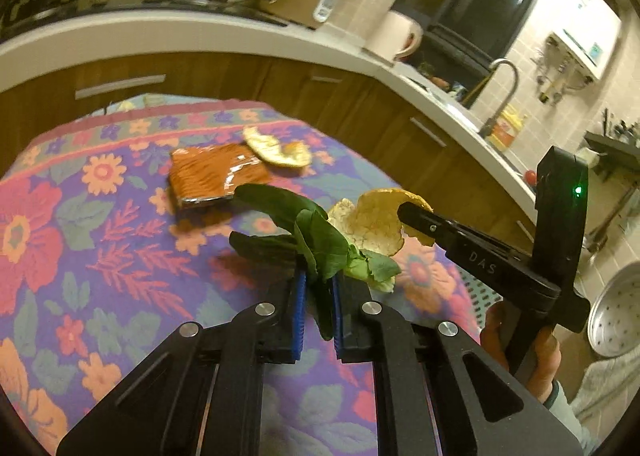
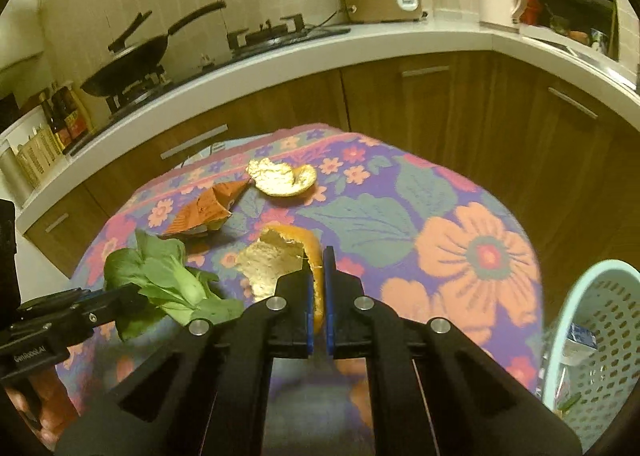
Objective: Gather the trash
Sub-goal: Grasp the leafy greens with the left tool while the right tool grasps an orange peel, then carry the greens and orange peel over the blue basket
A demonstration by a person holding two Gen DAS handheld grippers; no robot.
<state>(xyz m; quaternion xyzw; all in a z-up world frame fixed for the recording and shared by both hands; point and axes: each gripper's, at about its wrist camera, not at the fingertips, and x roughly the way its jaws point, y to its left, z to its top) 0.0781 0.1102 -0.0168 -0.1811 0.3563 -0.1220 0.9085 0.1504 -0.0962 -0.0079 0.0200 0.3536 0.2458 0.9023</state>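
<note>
While clamped: left fingers (image 1: 320, 288) on greens (image 1: 320, 244), right fingers (image 2: 318, 284) on peel (image 2: 276, 260).

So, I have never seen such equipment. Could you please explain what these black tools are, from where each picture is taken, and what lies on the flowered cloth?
These are no robot arms. A person holds a black two-finger gripper in each hand, and a fisheye camera on each looks along its fingers.

The left wrist view shows the left gripper shut on a bunch of green leafy vegetable. The right wrist view shows the right gripper shut on a curled orange peel.

On the flowered tablecloth remain a crumpled orange wrapper and a second orange peel. A pale green perforated plastic basket stands at the right, probably for the trash.
</note>
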